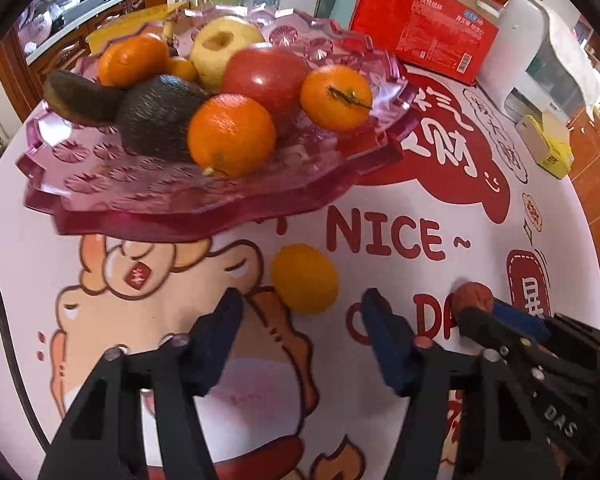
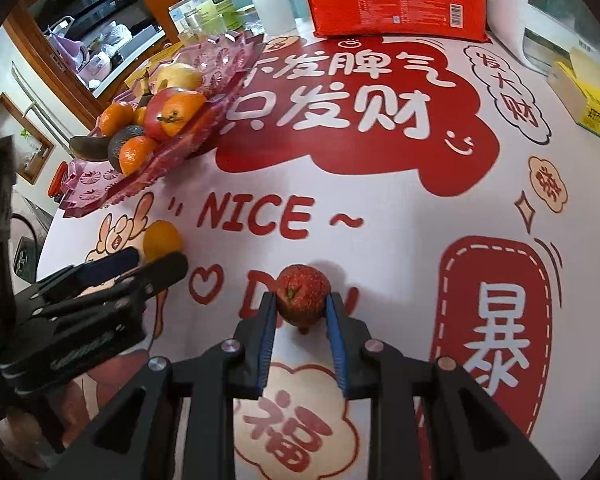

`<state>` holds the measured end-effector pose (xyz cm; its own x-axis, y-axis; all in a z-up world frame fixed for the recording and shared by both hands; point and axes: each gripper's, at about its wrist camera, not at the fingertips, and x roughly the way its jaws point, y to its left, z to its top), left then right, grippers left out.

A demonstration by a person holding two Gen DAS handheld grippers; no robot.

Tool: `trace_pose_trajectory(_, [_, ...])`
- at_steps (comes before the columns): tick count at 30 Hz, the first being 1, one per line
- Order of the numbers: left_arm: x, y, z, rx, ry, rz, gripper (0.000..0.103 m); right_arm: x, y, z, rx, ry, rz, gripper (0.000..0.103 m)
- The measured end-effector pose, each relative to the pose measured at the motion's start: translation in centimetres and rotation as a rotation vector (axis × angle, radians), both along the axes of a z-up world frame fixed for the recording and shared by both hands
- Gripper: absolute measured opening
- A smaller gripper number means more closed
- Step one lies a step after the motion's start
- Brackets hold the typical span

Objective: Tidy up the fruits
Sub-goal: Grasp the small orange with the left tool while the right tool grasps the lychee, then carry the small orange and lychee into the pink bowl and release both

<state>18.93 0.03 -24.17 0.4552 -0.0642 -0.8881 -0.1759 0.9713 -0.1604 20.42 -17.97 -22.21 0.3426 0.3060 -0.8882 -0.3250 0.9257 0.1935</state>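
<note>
The left gripper (image 1: pixel 302 306) stands wide and empty just short of the orange (image 1: pixel 304 278) on the table (image 2: pixel 380 216), below the pink tray (image 1: pixel 204 208). The orange looks smooth and rollable, so I'd grip across its middle. The right gripper (image 2: pixel 300 304) pinches a small, bumpy red fruit (image 2: pixel 303 294); only the right wrist view shows that contact.

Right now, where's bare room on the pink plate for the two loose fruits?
Free: the pink plate's front-left, ahead of the avocado. Crowded: centre and back, where oranges, apples and avocado touch. The right gripper grips the red fruit; the left gripper is open behind the yellow fruit.
</note>
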Motion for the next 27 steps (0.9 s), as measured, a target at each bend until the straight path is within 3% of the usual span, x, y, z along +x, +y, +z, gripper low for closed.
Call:
trace_pose_trajectory(5, [0.4, -0.7, -0.1, 0.009, -0.016, 0.014, 0.044, 0.0, -0.5, -0.1, 0.008, -0.002, -0.001, 0.025])
trace_pose_trajectory(7, [0.5, -0.6, -0.1, 0.019, -0.019, 0.026, 0.031, 0.0, -0.7, -0.1, 0.011, -0.001, -0.001, 0.025])
trace_pose_trajectory(18, [0.1, -0.1, 0.1, 0.005, 0.023, 0.042, 0.029, -0.1, -0.8, 0.0, 0.015, 0.001, 0.017, 0.025])
trace_pose_trajectory(27, [-2.5, 1.0, 1.2, 0.000, 0.055, 0.011, 0.029, -1.2, 0.4, 1.4, 0.024, -0.016, 0.035, 0.025])
